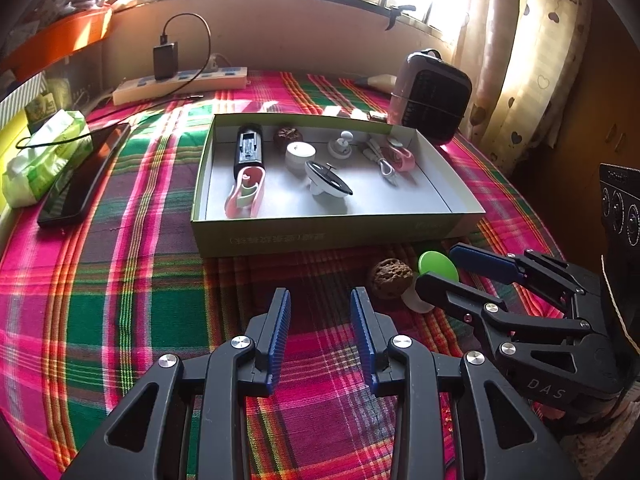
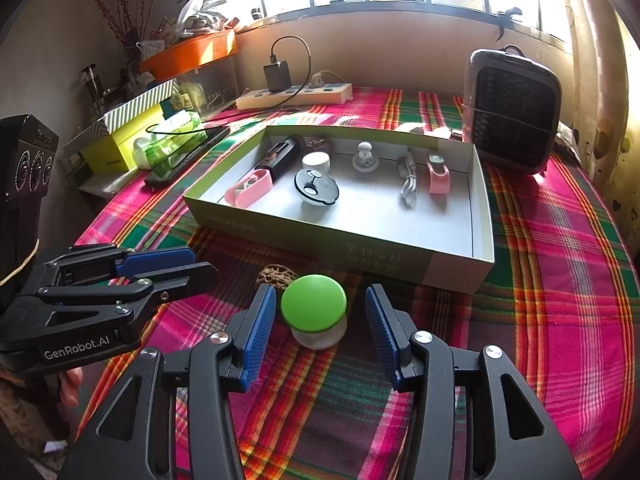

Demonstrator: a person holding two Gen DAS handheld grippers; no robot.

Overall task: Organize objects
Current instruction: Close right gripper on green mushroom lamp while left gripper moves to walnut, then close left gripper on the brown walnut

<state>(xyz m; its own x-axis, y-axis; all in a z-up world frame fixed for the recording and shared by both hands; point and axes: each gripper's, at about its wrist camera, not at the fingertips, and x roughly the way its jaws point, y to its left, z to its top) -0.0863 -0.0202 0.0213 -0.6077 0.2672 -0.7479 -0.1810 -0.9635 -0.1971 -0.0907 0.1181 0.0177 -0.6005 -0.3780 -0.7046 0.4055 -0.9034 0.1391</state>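
Observation:
A green-capped mushroom toy (image 2: 314, 309) with a white base stands on the plaid cloth, between the open fingers of my right gripper (image 2: 320, 312) without touching them. It also shows in the left wrist view (image 1: 437, 266), partly hidden by my right gripper (image 1: 448, 268). A brown walnut (image 1: 390, 279) lies just left of it, also in the right wrist view (image 2: 276, 274). My left gripper (image 1: 320, 312) is open and empty over the cloth. The open cardboard box (image 1: 332, 236) holds several small items.
A small heater (image 2: 512, 110) stands behind the box on the right. A power strip (image 1: 180, 84) with a charger lies at the back. A dark phone (image 1: 82, 176) and a tissue pack (image 1: 44, 156) lie on the left.

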